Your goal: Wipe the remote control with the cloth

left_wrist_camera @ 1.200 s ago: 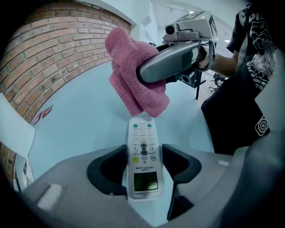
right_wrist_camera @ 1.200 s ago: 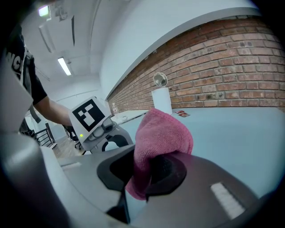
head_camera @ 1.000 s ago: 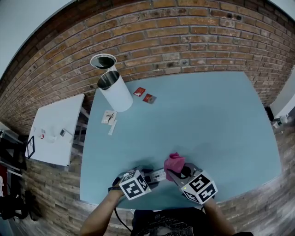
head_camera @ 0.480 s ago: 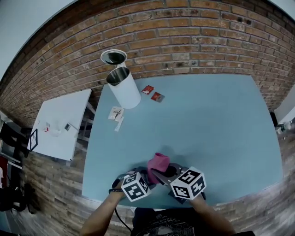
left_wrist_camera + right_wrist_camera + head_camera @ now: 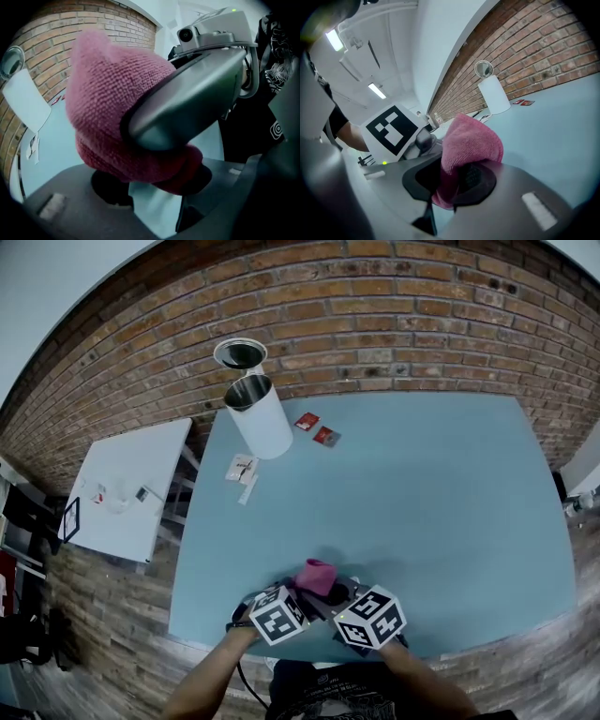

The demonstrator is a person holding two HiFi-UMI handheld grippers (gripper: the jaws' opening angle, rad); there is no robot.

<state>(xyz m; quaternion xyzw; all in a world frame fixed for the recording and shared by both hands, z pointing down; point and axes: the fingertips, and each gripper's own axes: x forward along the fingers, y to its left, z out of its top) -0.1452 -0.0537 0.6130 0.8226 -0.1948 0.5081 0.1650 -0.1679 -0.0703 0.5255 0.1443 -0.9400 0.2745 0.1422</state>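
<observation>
A pink cloth (image 5: 316, 575) is bunched between my two grippers near the table's front edge. My right gripper (image 5: 330, 594) is shut on the cloth (image 5: 471, 136), which sticks up out of its jaws (image 5: 454, 183). In the left gripper view the cloth (image 5: 117, 108) lies over my left gripper's tips, with one right gripper finger (image 5: 187, 103) pressed on top of it. My left gripper (image 5: 302, 590) points steeply down. Its jaws (image 5: 154, 204) stand wide and are closing, with a pale strip between them that may be the remote. The cloth and grippers hide the remote in the head view.
On the blue table (image 5: 422, 502), a white cylindrical bin (image 5: 258, 416) stands at the back left, another round can (image 5: 240, 353) behind it. Two red packets (image 5: 317, 429) and paper slips (image 5: 243, 468) lie nearby. A white side table (image 5: 127, 488) is left; a brick wall is behind.
My right gripper has carried the pink cloth leftward until it meets the left gripper. The pale remote that showed between the grippers is now covered. The left gripper barely moved.
</observation>
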